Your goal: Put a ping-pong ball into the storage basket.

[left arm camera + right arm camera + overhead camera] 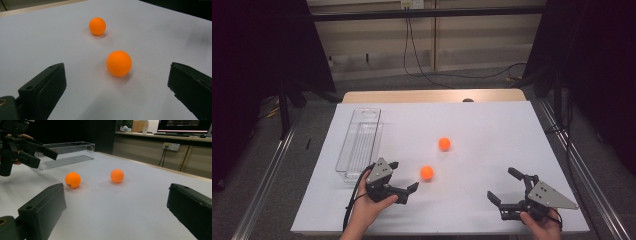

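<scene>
Near orange ball (427, 173) lies just ahead of the left gripper (403, 176), jaws spread and empty; right gripper (504, 186), also spread, sits well apart from it.

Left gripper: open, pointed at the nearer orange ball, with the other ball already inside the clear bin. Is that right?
Not quite. The other ball is not in the clear bin; the high view shows it on the white table, apart from the bin. The left gripper is open and pointed at the nearer ball.

Even overhead light, dim dark surroundings, soft shadows under the balls (119, 63), slightly blurred edges.
</scene>
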Demonstrator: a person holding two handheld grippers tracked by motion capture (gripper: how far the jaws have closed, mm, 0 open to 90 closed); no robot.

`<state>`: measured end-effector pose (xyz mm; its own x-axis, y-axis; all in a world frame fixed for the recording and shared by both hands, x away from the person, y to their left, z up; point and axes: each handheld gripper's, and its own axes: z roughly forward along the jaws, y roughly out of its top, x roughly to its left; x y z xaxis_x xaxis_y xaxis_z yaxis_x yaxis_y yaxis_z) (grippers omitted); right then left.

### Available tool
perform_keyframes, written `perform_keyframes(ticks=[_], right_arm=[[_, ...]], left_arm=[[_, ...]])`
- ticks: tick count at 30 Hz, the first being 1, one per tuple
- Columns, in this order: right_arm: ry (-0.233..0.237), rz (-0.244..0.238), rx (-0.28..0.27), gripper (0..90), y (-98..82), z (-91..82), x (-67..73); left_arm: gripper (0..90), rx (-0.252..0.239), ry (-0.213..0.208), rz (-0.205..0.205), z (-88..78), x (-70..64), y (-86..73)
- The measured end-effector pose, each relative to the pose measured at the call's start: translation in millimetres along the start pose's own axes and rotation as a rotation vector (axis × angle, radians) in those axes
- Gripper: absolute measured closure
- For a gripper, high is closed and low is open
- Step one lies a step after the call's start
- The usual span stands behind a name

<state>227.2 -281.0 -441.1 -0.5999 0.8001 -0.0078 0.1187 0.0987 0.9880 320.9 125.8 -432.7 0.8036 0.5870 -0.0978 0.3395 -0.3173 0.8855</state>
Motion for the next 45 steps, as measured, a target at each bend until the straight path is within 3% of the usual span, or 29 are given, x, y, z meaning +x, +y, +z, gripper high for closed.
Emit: perform_keyframes(ticks=[45], right_arm=[[0.0, 0.002, -0.004, 1.3, 0.2, -0.1, 0.5]], left_arm=[[2.4, 0.079, -0.002, 0.016, 16.2, -3.0, -1.1]])
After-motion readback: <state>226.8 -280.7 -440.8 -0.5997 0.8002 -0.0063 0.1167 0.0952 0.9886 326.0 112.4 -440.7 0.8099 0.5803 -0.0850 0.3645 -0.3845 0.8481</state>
